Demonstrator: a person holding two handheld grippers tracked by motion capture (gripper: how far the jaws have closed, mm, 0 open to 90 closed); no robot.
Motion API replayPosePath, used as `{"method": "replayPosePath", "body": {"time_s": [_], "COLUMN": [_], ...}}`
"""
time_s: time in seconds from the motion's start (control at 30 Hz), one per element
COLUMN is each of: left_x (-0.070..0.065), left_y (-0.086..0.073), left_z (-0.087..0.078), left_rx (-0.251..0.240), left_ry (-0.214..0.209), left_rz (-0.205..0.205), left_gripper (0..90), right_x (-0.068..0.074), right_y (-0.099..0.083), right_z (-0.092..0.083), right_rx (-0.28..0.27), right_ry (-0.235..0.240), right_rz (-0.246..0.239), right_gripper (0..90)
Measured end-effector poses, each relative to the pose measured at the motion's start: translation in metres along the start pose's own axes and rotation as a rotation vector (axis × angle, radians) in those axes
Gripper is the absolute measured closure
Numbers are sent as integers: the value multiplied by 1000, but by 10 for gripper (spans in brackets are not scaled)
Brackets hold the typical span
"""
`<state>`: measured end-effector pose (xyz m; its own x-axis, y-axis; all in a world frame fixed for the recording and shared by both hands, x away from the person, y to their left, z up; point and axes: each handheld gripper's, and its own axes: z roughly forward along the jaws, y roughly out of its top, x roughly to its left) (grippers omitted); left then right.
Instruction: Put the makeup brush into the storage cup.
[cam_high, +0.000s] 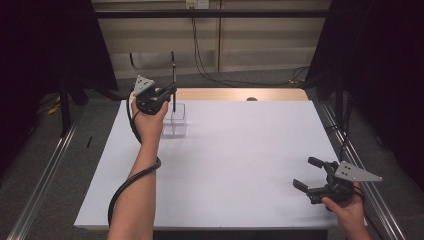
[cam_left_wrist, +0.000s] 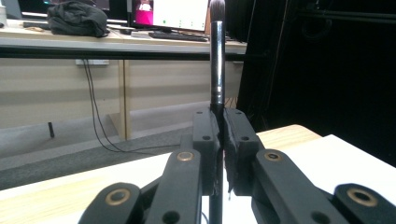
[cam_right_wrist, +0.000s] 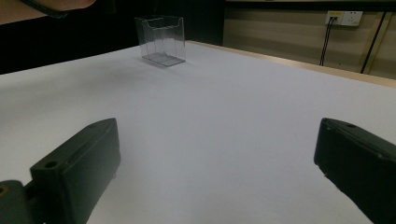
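Items on record: one makeup brush (cam_left_wrist: 217, 60), one clear plastic holder (cam_high: 174, 120), two hand-held grippers, one table with a white top (cam_high: 240, 165). The brush is slim, with a dark handle, a bright metal ferrule and a dark bristle tuft uppermost; it stands upright, clamped between the pads of the left gripper (cam_high: 170, 91), its lower end hanging over the holder, though whether the tip is inside cannot be told from the high view. The holder, a small transparent open-topped box with a stepped front wall, stands toward the far left of the white top, near the wooden strip (cam_high: 240, 94) along the far edge; it holds nothing visible. The rest of the white surface lies bare, leaving broad open room between the holder and the near right corner. The right gripper (cam_high: 312, 175) hovers at that near right corner, close to the table's edge, its jaws spread wide with only the bare tabletop between them, well apart from the holder and brush.
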<state>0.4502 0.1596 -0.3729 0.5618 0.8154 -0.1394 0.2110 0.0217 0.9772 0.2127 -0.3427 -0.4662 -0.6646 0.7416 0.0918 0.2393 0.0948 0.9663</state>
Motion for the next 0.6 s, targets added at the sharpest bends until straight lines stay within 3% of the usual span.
{"method": "replayPosePath", "body": {"time_s": [0.6], "left_x": [9], "left_y": [0], "left_z": [2], "left_rx": [6], "left_ry": [42], "left_rz": [-13], "left_gripper": [842], "right_x": [0], "right_y": [0], "right_z": [-1], "right_rx": [-3], "right_ry": [-3], "right_rz": [-1], "right_gripper": [1]}}
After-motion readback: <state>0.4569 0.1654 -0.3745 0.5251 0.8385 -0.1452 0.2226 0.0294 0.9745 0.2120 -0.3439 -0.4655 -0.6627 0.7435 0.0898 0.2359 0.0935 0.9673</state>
